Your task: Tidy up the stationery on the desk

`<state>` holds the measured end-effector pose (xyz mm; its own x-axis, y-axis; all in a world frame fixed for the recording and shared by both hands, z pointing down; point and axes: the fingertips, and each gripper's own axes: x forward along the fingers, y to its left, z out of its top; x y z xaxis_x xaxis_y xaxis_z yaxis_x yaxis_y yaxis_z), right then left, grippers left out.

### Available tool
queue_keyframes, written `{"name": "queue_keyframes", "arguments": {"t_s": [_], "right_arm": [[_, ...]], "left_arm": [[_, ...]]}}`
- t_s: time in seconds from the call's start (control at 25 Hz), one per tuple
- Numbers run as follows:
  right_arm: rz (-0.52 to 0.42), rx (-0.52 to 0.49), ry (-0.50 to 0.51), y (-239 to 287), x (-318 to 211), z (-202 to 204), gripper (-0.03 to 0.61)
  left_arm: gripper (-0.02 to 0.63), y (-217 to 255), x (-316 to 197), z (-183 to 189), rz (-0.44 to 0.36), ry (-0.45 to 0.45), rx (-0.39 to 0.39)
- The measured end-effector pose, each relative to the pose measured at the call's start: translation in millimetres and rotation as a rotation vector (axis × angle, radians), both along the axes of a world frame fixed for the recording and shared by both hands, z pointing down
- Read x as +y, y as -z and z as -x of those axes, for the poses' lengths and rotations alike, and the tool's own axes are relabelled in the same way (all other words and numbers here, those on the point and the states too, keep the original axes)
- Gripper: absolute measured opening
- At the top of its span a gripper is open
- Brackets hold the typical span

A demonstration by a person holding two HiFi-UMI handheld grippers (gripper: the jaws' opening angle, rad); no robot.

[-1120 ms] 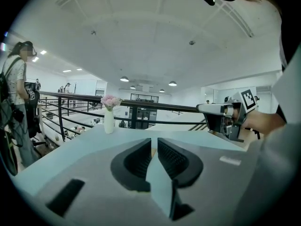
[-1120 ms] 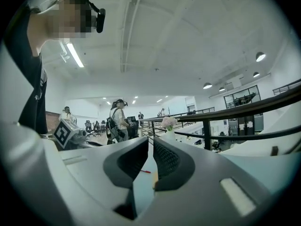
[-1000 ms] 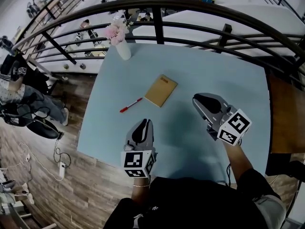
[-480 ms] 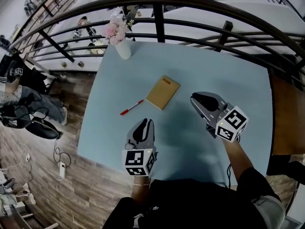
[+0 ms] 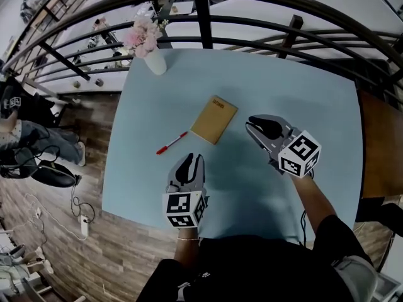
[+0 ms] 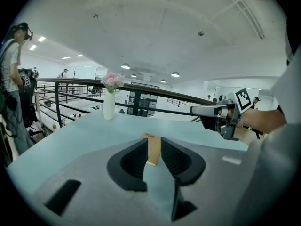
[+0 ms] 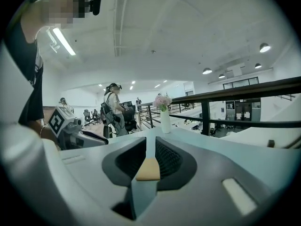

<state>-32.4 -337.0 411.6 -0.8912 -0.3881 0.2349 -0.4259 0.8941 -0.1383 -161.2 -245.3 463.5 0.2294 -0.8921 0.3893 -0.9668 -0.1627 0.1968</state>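
Observation:
A tan notebook (image 5: 214,119) lies flat near the middle of the light blue desk (image 5: 302,87). A red pen (image 5: 172,142) lies to its left. My left gripper (image 5: 191,160) hovers just short of the notebook's near end, and its jaws have just been opening, with nothing between them. In the left gripper view the notebook (image 6: 152,149) shows through the gap of that gripper (image 6: 154,141). My right gripper (image 5: 254,125) hangs just right of the notebook. Its jaws have also been opening, by a narrow gap, and hold nothing. The right gripper view frames the notebook (image 7: 148,169) between its jaws (image 7: 150,140).
A white vase of pink flowers (image 5: 151,56) stands at the desk's far left corner. A dark metal railing (image 5: 208,27) runs behind the desk. A wooden floor drops away past the left edge, where a person (image 5: 25,131) sits among chairs.
Both grippers have sunk lower and come closer to the notebook, the right one sliding left toward it. The pen and notebook lie where they were.

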Motion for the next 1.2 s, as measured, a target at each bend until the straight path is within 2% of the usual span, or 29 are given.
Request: {"name": "queue_keyframes", "arguments": {"t_s": [0.52,0.72,1.04,1.2], "right_arm": [[0.061,0.122,0.033,-44.7,-41.9,19.3,0.084],[0.089,0.173,0.052,-74.0,-58.9,26.9,0.104],[0.126,0.265,0.087,-112.8,-75.8,35.0,0.160],[0.131,0.295,0.101,-126.2,-85.4,40.0,0.208]], "left_arm": [[0.130,-38.9,-28.4,-6.3,0.118,-0.020,0.057],[0.167,-61.4,-37.3,-10.2,0.177,-0.037,0.060],[0.201,-88.0,-43.5,-19.3,0.257,-0.067,0.083],[0.210,-98.5,-48.5,-18.6,0.279,-0.062,0.082]]}}
